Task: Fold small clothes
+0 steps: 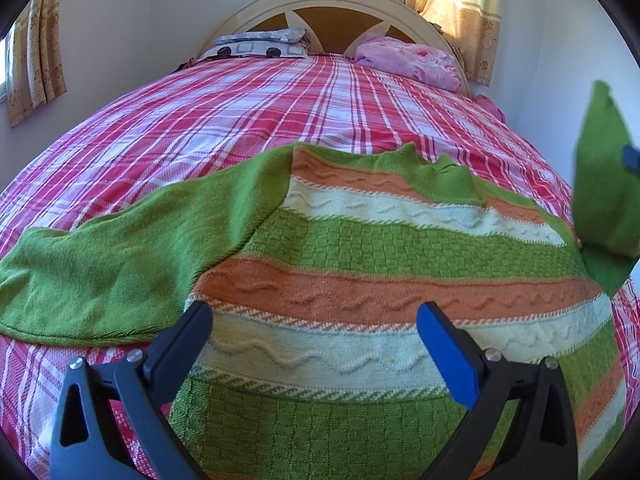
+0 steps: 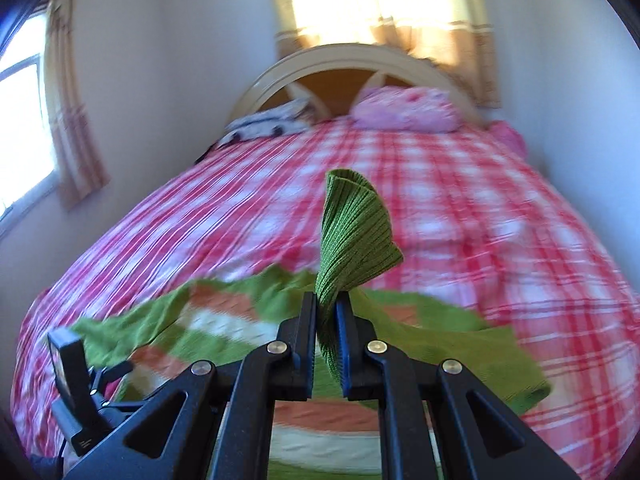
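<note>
At nine o'clock the sweater's left sleeve (image 1: 100, 264) lies flat on the plaid bedspread (image 1: 280, 100). My left gripper (image 1: 314, 328) hovers, jaws wide apart, over the striped knit sweater (image 1: 360, 248), holding nothing. At three o'clock my right gripper (image 2: 327, 312) is clamped on the ribbed cuff (image 2: 352, 232) of the right sleeve, lifted clear. I judge the sleeve fold is under way; next I carry it across toward nine o'clock and lay it smooth.

Both wrist views look downward along bed (image 1: 240, 92) toward headboard (image 2: 348, 56); left nearer.
</note>
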Tool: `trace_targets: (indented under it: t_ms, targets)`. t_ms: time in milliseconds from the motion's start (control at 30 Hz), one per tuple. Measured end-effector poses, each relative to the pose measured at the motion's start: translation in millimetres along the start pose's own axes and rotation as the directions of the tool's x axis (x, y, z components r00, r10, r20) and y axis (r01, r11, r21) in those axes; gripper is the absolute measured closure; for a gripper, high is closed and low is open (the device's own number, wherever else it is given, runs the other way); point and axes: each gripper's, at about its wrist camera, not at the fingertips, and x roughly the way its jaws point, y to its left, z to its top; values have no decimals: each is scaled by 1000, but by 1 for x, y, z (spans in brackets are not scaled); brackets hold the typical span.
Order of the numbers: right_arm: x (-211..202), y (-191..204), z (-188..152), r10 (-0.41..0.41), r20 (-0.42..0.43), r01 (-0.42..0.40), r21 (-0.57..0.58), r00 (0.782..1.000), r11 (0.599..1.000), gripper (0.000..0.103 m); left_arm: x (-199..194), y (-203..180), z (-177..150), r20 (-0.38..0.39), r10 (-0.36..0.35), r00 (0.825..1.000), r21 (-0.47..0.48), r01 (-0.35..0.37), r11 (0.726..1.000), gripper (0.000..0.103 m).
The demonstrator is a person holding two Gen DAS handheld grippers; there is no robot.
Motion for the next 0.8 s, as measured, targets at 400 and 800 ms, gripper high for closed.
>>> trace_targets:
  t_ms: [400, 800]
  targets:
    - [-2, -10, -92, 82, -185, -79, 22, 979, 997, 40, 2, 11, 4, -40, -84, 996, -51, 82, 995, 0]
    - [-39, -10, -149, -120, -109, 92, -235, 987, 968, 38, -1, -51, 22, -93, -238, 967, 90, 246, 965, 11]
